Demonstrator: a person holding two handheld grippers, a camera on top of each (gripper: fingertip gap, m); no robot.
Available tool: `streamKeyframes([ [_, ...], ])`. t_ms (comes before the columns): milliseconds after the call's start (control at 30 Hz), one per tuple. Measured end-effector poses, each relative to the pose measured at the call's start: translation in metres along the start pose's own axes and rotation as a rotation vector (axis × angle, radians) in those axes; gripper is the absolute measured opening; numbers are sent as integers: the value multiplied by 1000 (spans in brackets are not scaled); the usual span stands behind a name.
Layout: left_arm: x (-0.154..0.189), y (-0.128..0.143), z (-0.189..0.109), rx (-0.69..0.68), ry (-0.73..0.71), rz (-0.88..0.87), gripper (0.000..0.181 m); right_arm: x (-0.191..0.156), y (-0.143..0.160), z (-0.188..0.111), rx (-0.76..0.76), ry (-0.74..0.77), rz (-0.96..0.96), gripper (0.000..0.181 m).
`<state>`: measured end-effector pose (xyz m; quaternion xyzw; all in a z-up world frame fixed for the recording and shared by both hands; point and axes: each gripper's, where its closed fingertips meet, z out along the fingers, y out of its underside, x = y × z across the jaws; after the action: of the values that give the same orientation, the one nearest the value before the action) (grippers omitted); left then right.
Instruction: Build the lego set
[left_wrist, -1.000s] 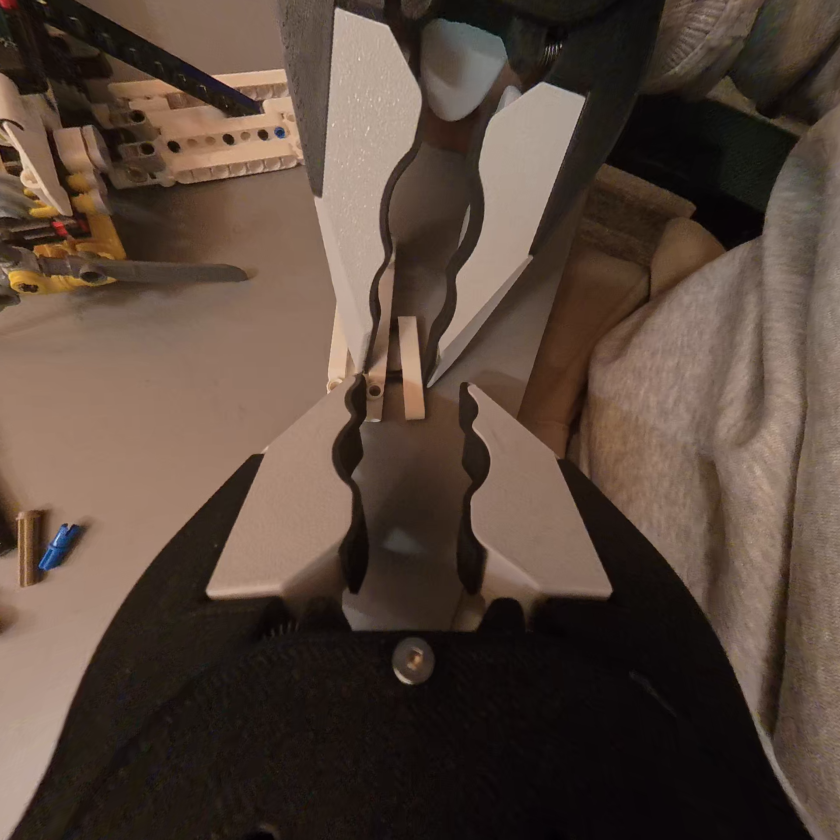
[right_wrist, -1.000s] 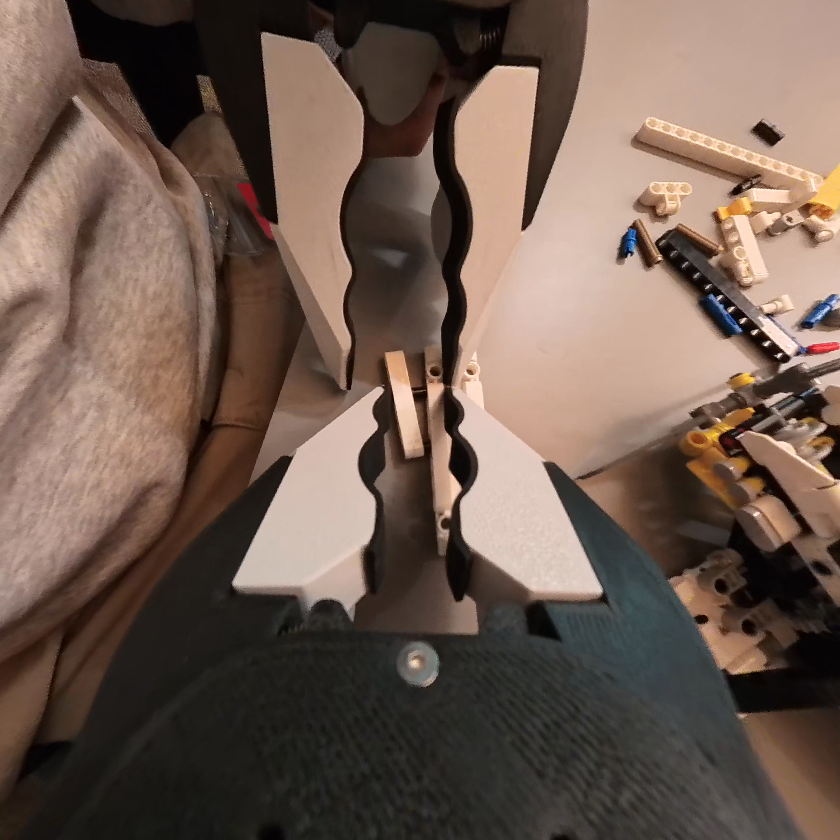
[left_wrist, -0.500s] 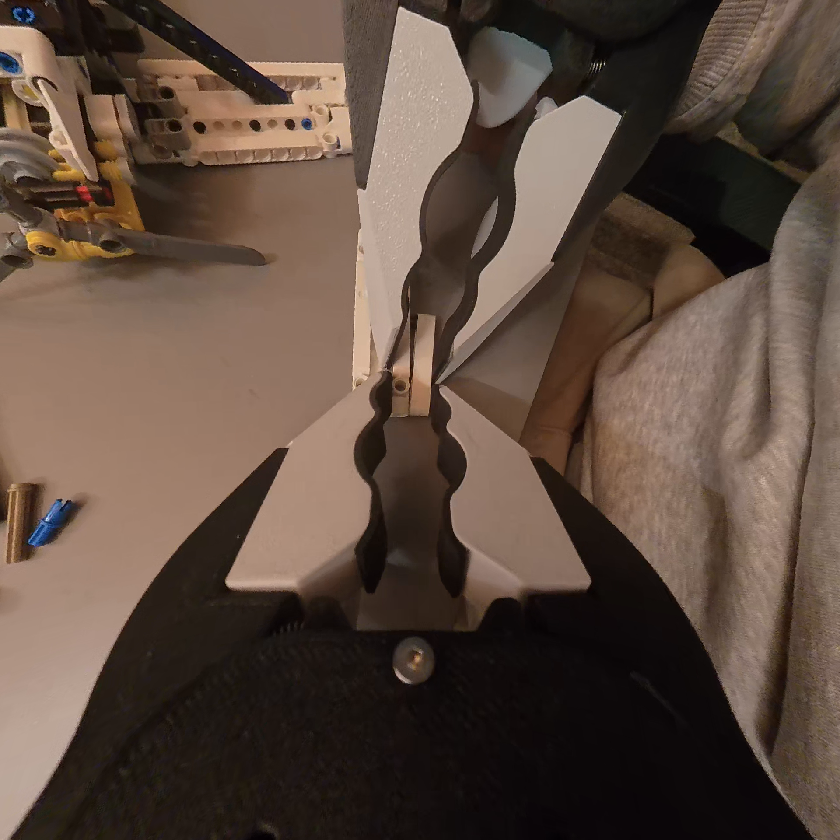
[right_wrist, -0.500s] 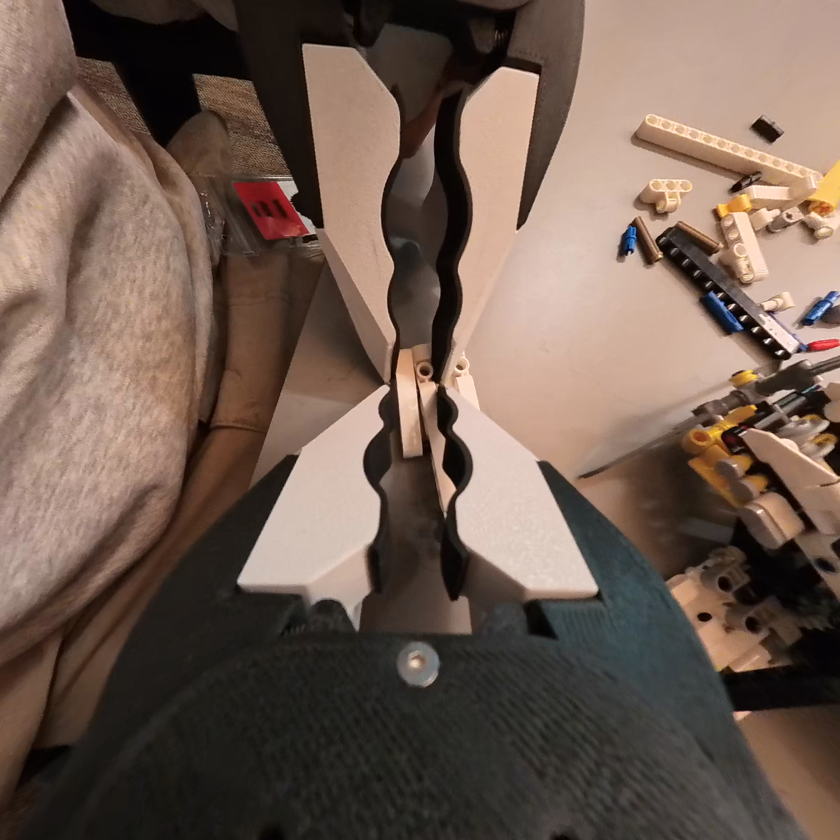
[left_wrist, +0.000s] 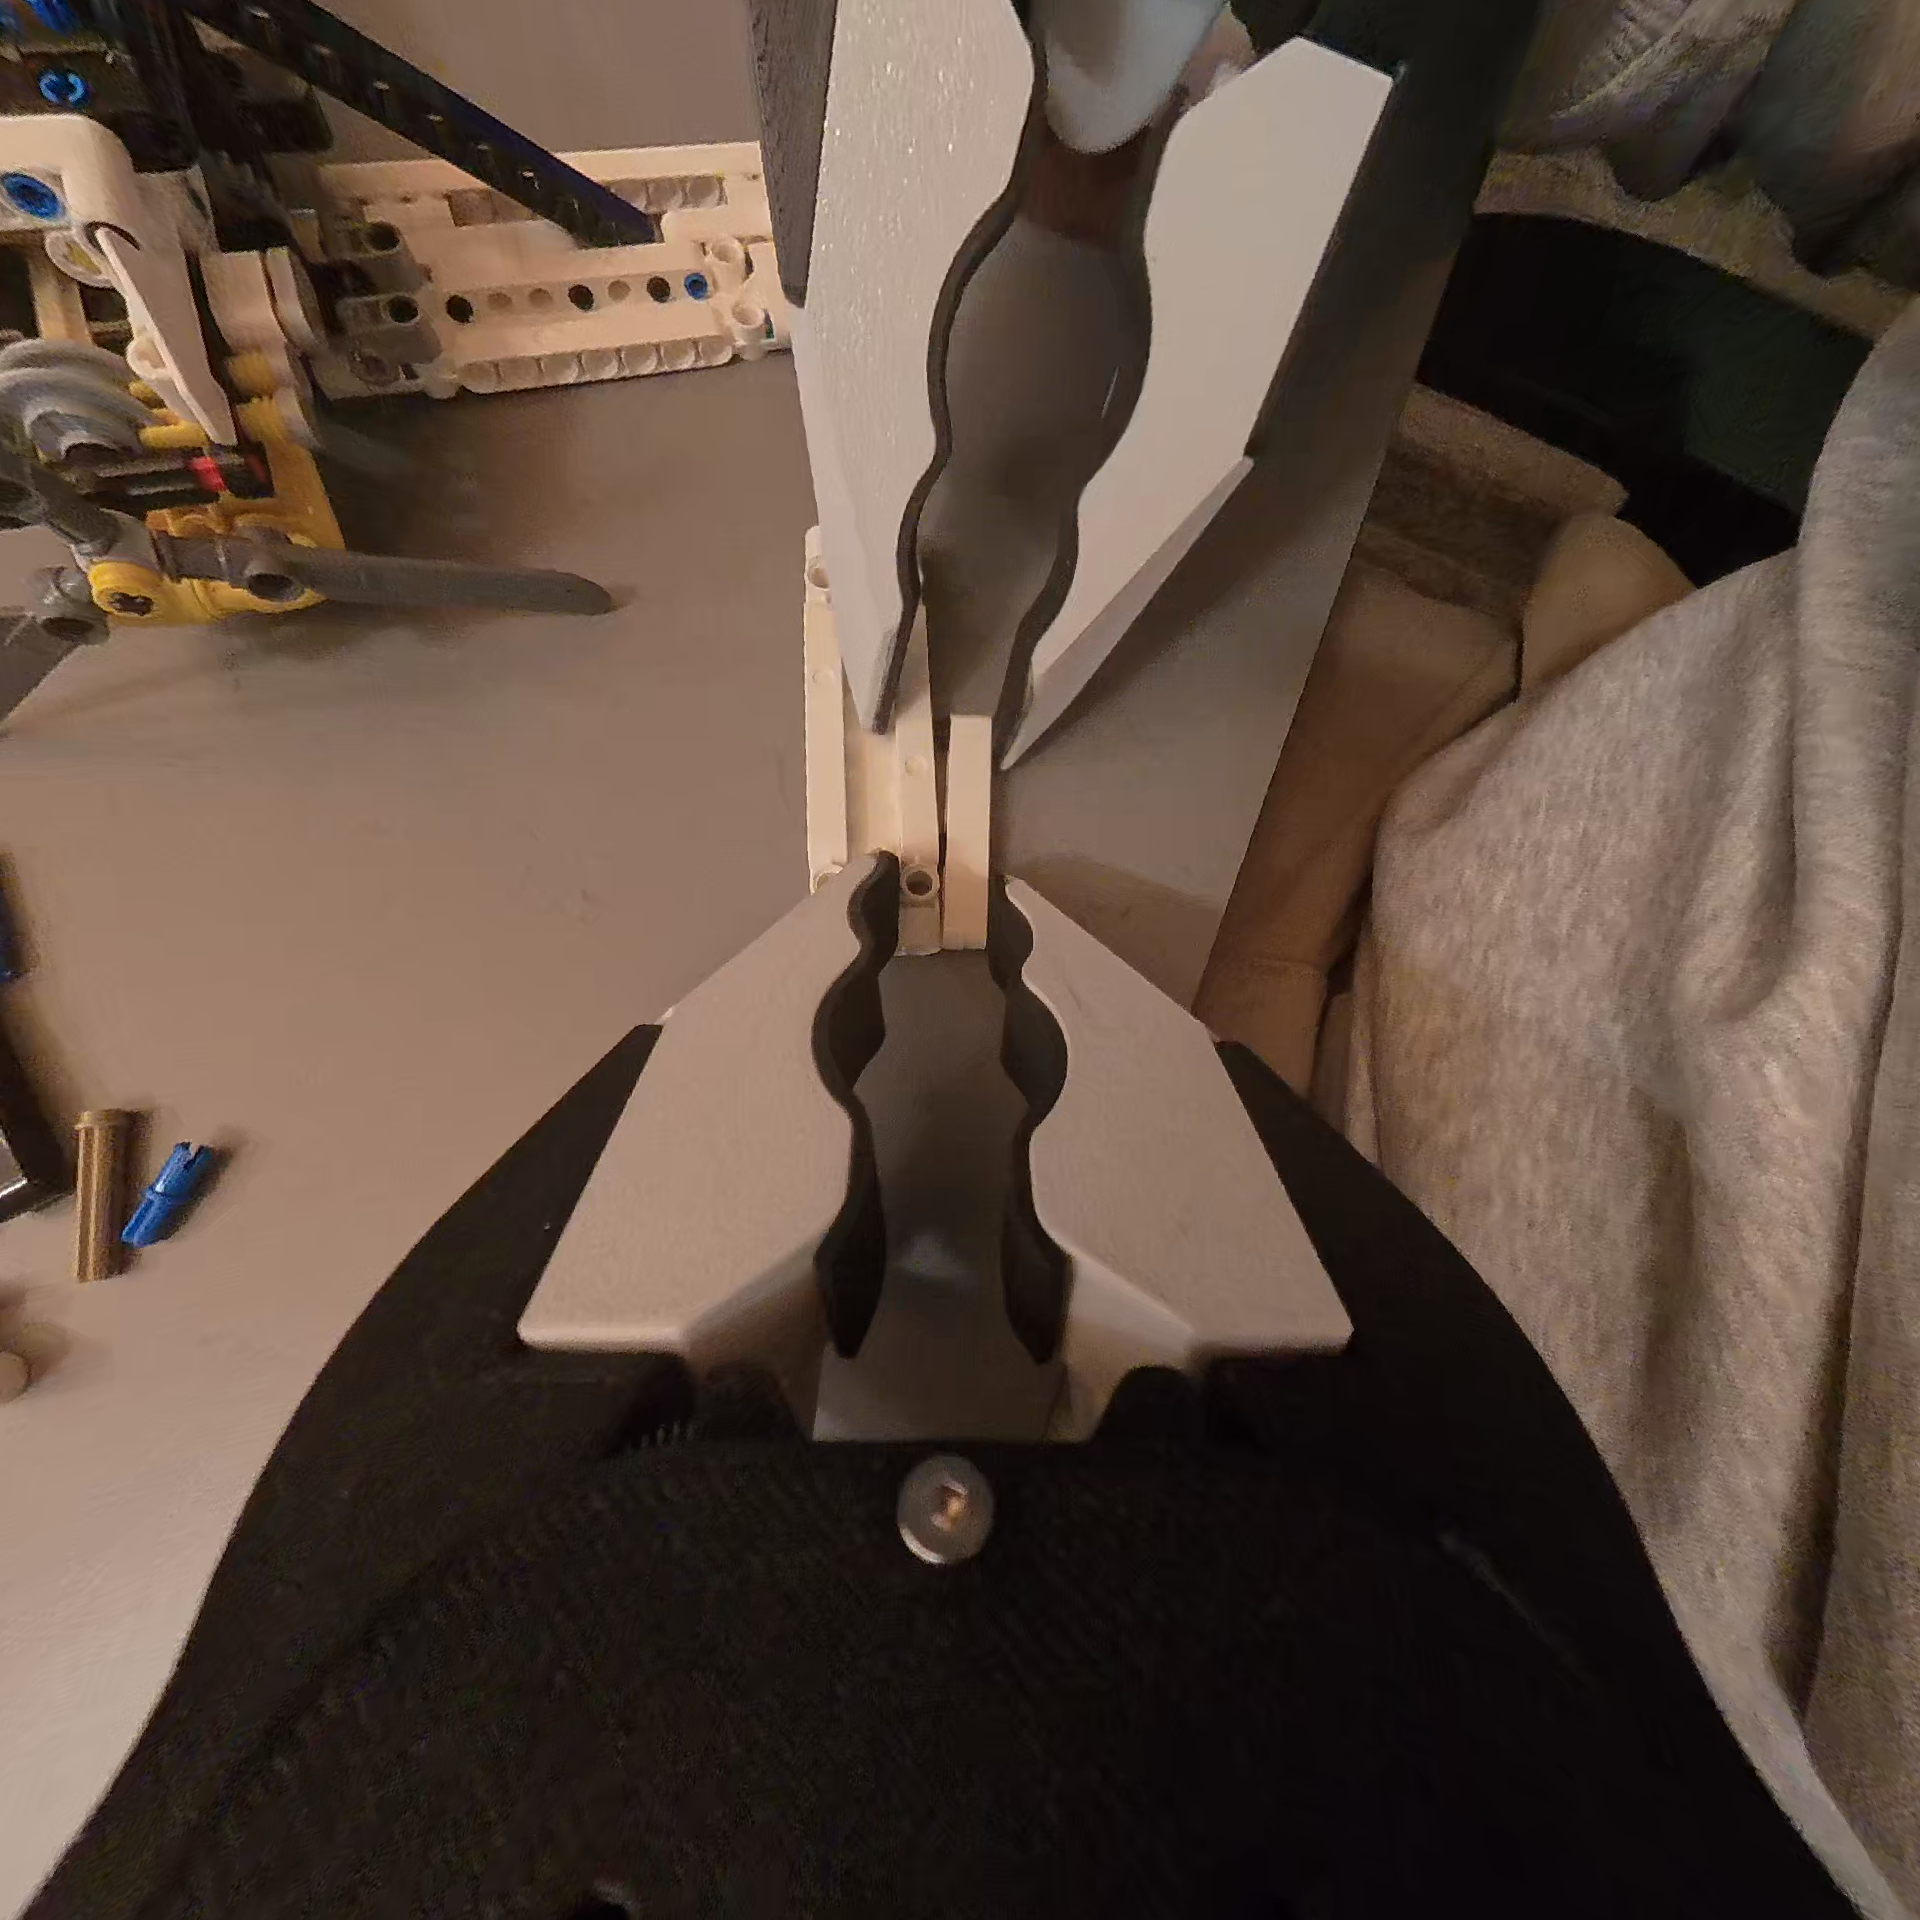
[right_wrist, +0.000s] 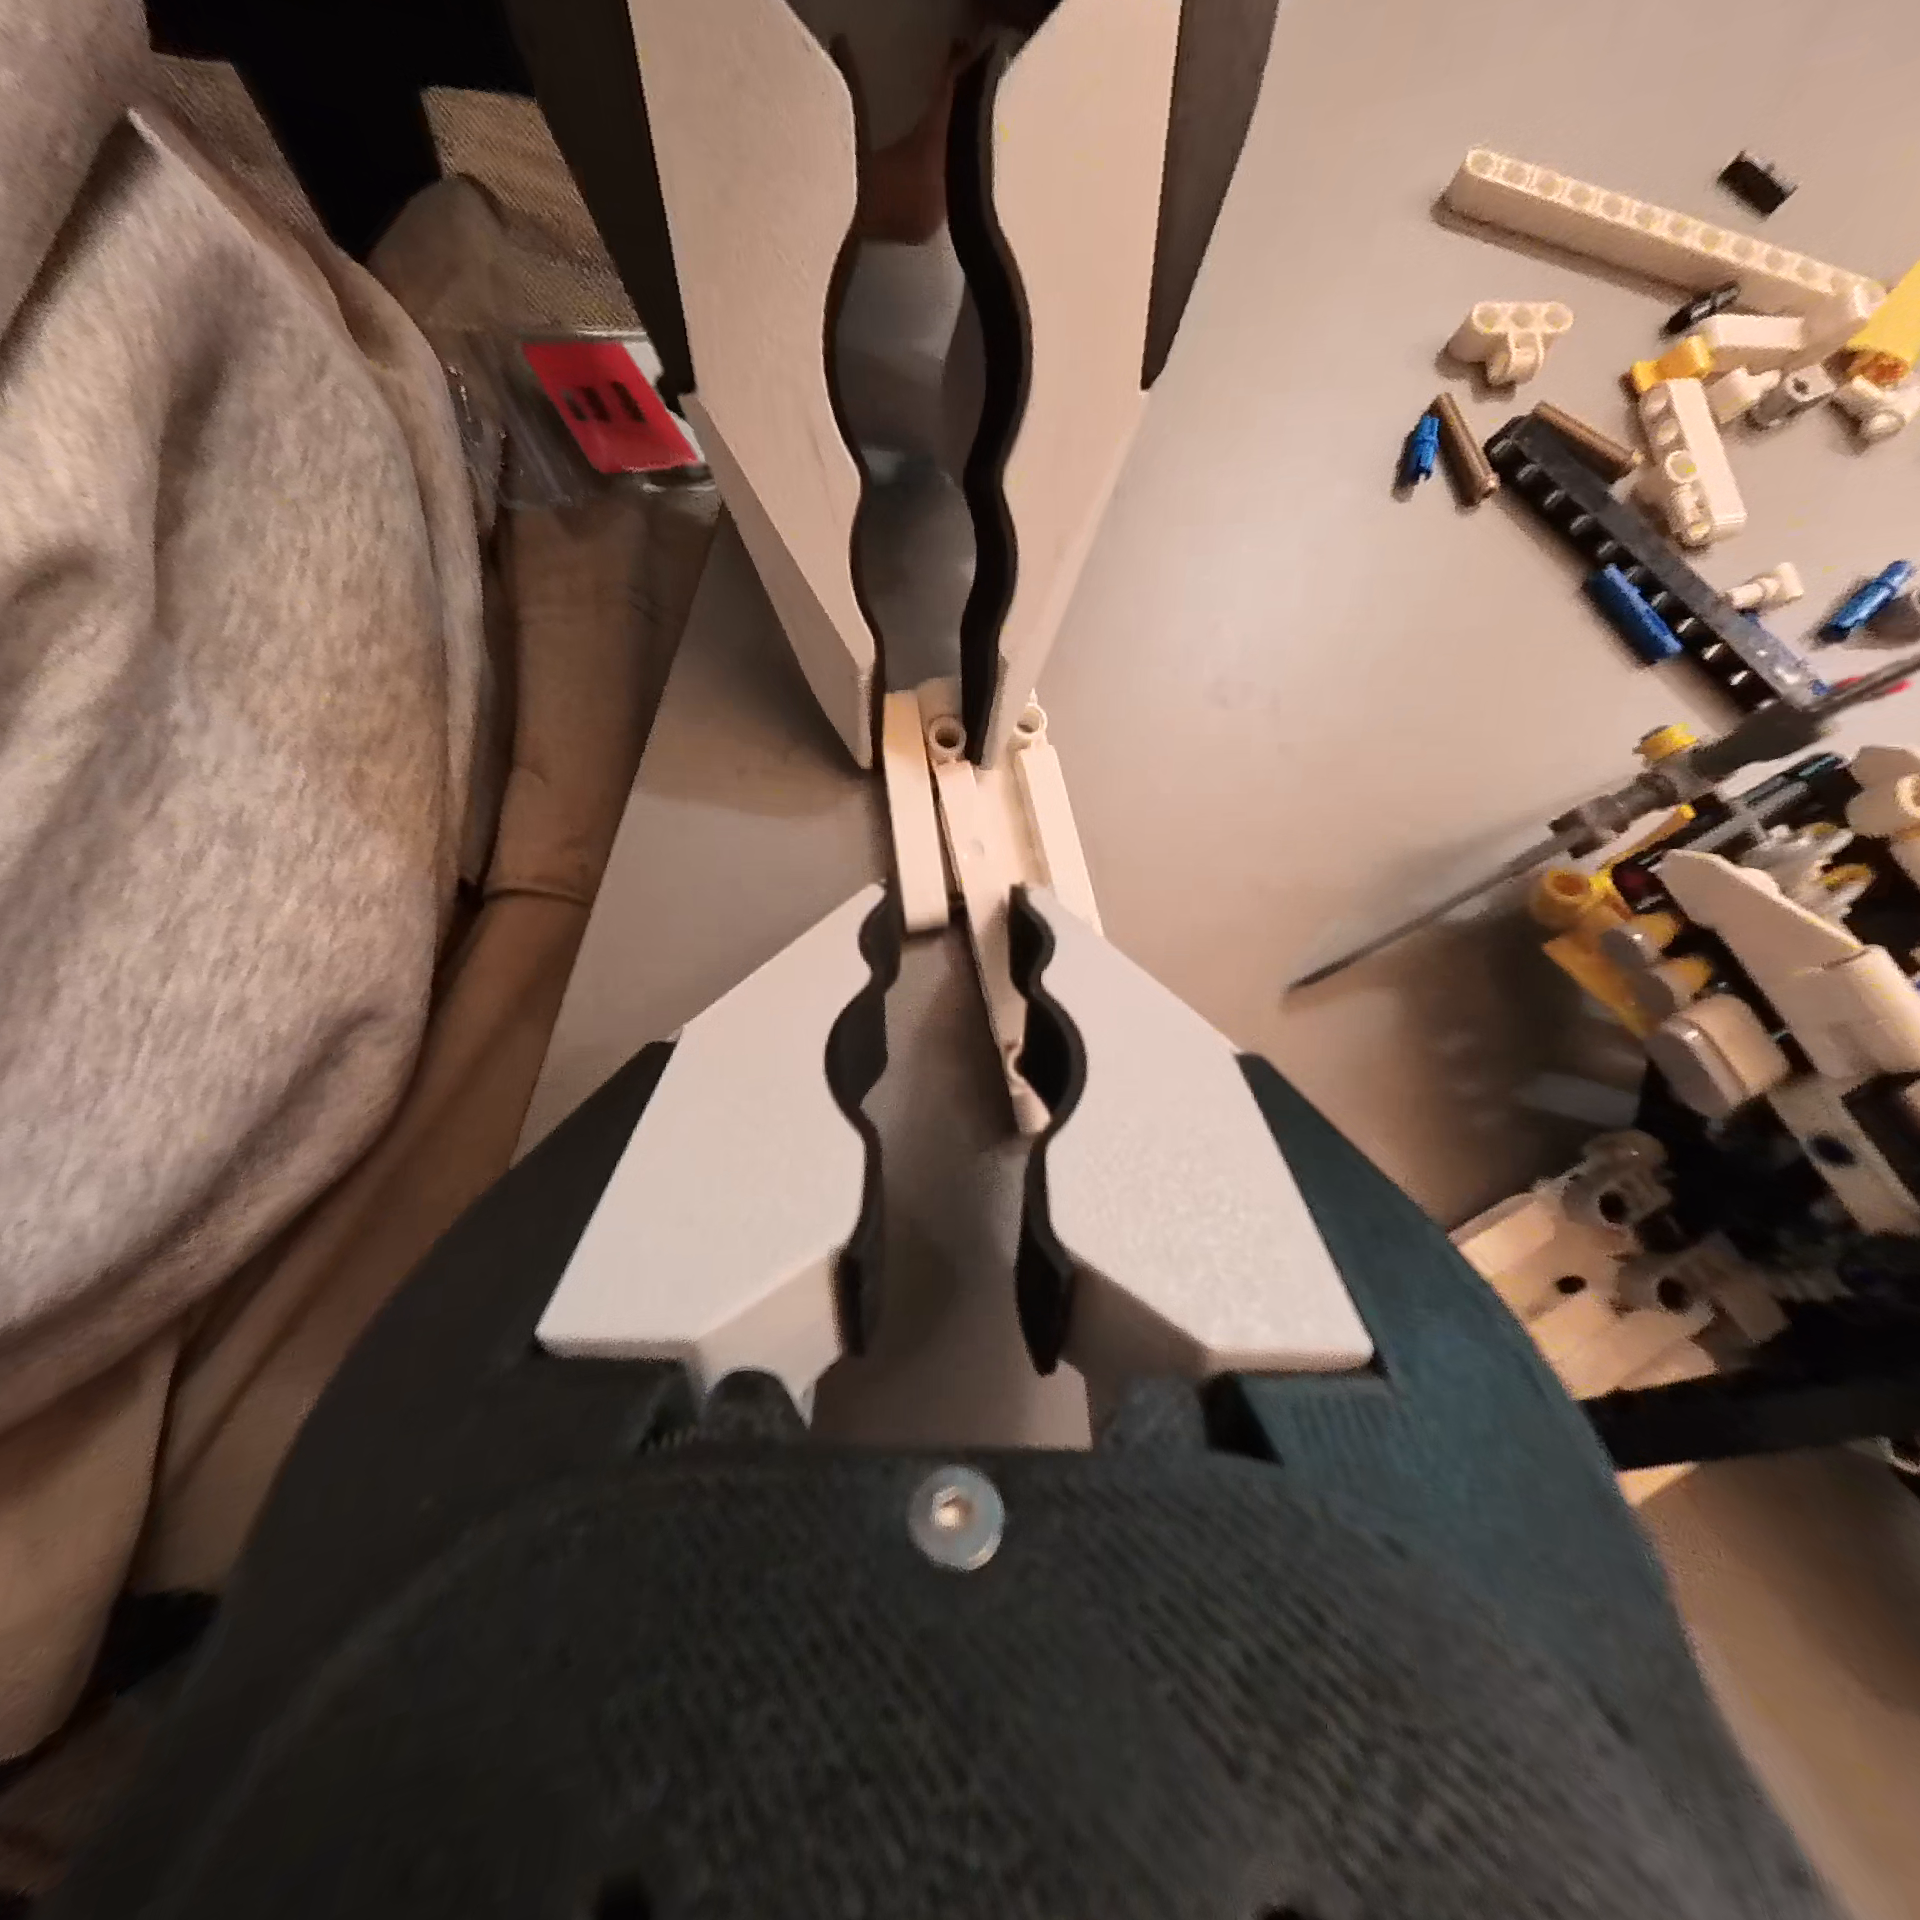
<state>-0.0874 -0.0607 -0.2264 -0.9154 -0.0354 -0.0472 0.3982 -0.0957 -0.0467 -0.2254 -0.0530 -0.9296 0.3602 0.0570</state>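
My two grippers face each other tip to tip over the table's near edge, with two thin white lego pieces between them. In the left wrist view, my left gripper (left_wrist: 940, 899) is shut on a white studded beam (left_wrist: 912, 805) and a smooth white piece (left_wrist: 966, 821) pressed side by side. The right gripper (left_wrist: 945, 722) grips their far end. In the right wrist view, my right gripper (right_wrist: 945, 914) is shut on the same smooth piece (right_wrist: 914, 831) and beam (right_wrist: 982, 862). The beam runs back along its right finger. The left gripper (right_wrist: 930, 701) holds the far end.
A part-built yellow, white and black model (left_wrist: 156, 416) stands at the table's left, with a grey blade (left_wrist: 416, 587) sticking out. Loose parts lie about: a blue pin (left_wrist: 166, 1195), a brown pin (left_wrist: 101, 1190), a long white beam (right_wrist: 1662, 239) and a black beam (right_wrist: 1621, 561). A grey sleeve (left_wrist: 1610, 1039) borders the edge.
Both grippers have narrowed from wide open onto the two white pieces. The pieces, apart a second ago, now lie pressed together. The grippers have moved closer to each other.
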Motion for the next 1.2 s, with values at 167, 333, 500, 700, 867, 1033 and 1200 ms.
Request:
streamKeyframes([
  [167, 0, 0, 0, -3, 2, 4, 16, -1, 0, 0, 20, -40, -8, 18],
  [333, -1, 0, -1, -3, -3, 3, 16, -1, -1, 1, 5, -44, -62, 15],
  [500, -1, 0, -1, -4, -1, 9, 16, -2, -1, 1, 12, -34, -81, 15],
  [700, 0, 1, -1, -6, -12, 27, 16, -3, -1, 1, -5, -18, -109, 14],
  [867, 4, 0, 0, -10, -15, 68, 25, -3, -1, 0, -15, -16, -83, 15],
  [1033, 3, -1, 1, -12, -23, 65, 23, -3, -1, -1, 36, -26, -41, 15],
  [1200, 2, -2, 2, -20, -47, 96, 16, -5, -2, 0, 45, -57, -33, 15],
])
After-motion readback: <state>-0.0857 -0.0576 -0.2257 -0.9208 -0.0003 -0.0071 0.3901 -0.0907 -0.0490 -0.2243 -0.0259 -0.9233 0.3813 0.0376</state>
